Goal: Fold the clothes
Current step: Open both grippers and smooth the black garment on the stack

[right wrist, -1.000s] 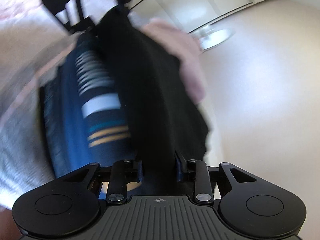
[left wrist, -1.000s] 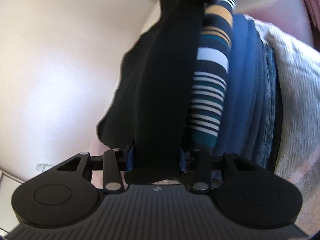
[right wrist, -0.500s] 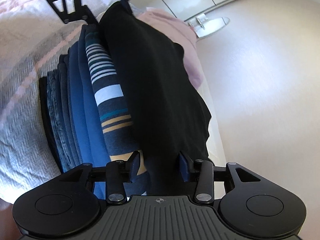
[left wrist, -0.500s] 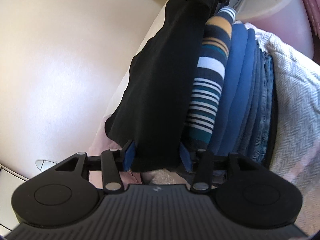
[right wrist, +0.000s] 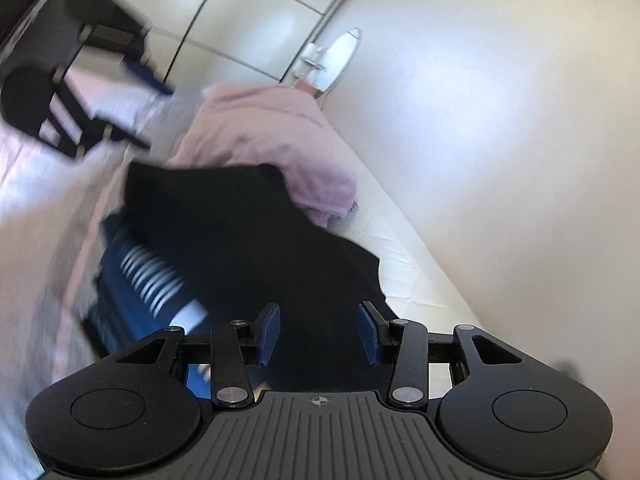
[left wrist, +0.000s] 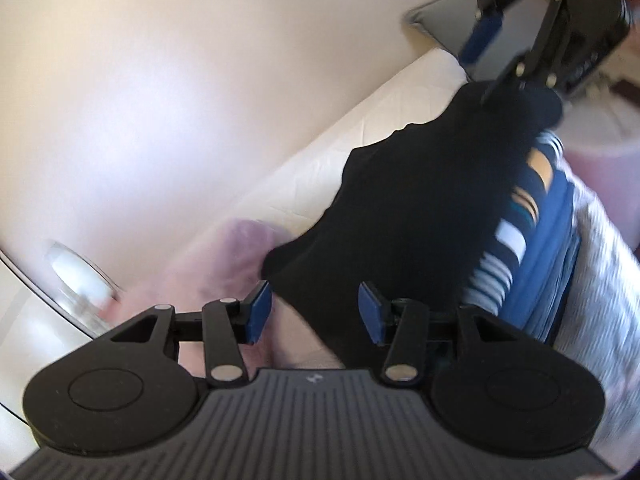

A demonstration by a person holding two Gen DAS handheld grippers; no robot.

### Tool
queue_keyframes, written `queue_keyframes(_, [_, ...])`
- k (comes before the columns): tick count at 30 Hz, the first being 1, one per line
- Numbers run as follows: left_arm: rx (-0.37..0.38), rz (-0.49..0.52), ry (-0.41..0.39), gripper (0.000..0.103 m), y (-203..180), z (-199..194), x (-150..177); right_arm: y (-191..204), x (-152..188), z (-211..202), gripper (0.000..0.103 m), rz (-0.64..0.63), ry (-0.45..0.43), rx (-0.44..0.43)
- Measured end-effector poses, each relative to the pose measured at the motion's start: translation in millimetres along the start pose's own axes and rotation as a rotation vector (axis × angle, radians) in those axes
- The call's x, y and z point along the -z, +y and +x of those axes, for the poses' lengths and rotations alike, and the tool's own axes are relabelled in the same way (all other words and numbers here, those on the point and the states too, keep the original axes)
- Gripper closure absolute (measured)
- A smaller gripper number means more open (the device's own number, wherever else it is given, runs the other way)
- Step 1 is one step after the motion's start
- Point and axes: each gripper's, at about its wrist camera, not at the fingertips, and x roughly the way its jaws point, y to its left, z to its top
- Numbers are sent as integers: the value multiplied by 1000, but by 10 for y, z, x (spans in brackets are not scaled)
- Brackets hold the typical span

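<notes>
The left gripper [left wrist: 310, 314] has its blue pads apart and grasps nothing; its jaws have just been opening. The right gripper [right wrist: 318, 334] is likewise released, its jaws too having just opened, with nothing pressed between the pads. Ahead of both tools lies the folded black cloth garment [left wrist: 420, 216], on top of a pile with a striped navy knit [left wrist: 508, 240] and blue folded fabrics [left wrist: 548, 264]. Its long axis runs from one gripper toward the other. Beyond it lie a crumpled pink cloth [right wrist: 276, 140], a white quilted mattress [left wrist: 360, 140] and a pale wall [right wrist: 500, 100].
</notes>
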Motion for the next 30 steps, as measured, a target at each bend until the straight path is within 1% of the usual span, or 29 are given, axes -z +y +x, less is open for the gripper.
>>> queue_keyframes(1, [24,-16,19,58,21,107,-19,-111,-42,119,61,41,18,-31])
queue_keyframes(2, [52,-26,54,62,9,219,-16,-217,-51,286,61,83,55,-72])
queue_keyframes(3, [69,-42,76,67,-19,279,20,-291,-36,412,61,112,82,-102])
queue_keyframes(4, [82,-62,92,70,-47,317,66,-349,22,542,61,155,130,-138])
queue_keyframes(5, [90,-94,102,72,-72,305,121,-405,85,673,61,200,180,-176])
queue_keyframes(7, [100,-161,111,73,-127,233,241,-401,240,697,61,291,195,-218])
queue_keyframes(8, [104,-172,111,73,-175,205,296,-358,295,652,61,305,189,-220])
queue_keyframes(10, [106,-145,116,73,-293,227,353,-224,377,560,61,290,178,-214])
queue_keyframes(11, [106,-136,119,73,-305,246,355,-162,405,544,61,269,176,-221])
queue_keyframes(13, [104,-142,119,73,-315,331,315,-159,406,585,61,265,177,-242])
queue_keyframes(16, [96,-140,120,73,-262,378,238,-250,297,624,61,272,185,-238])
queue_keyframes(19, [94,-119,122,73,-218,340,210,-241,203,591,60,238,180,-213])
queue_keyframes(20, [94,-120,122,72,-217,328,213,-227,181,573,60,228,179,-206])
queue_keyframes(21, [93,-124,122,71,-214,312,216,-209,171,541,57,221,176,-198])
queue_keyframes(22, [88,-132,121,68,-210,292,222,-200,160,495,46,223,160,-182])
queue_keyframes(24, [70,-153,118,60,-194,241,233,-185,138,398,27,230,125,-149])
queue_keyframes(26, [53,-195,110,47,-132,152,241,-147,178,213,26,271,96,-117])
queue_keyframes(27, [46,-223,108,44,-99,87,246,-127,199,117,26,293,81,-100])
queue_keyframes(28, [43,-249,104,37,-76,14,253,-107,221,22,26,315,67,-84])
queue_keyframes(29, [41,-278,99,32,-51,-92,263,-79,267,-92,26,353,58,-70])
queue_keyframes(30, [38,-307,93,31,-43,-211,282,-50,318,-208,26,393,50,-57])
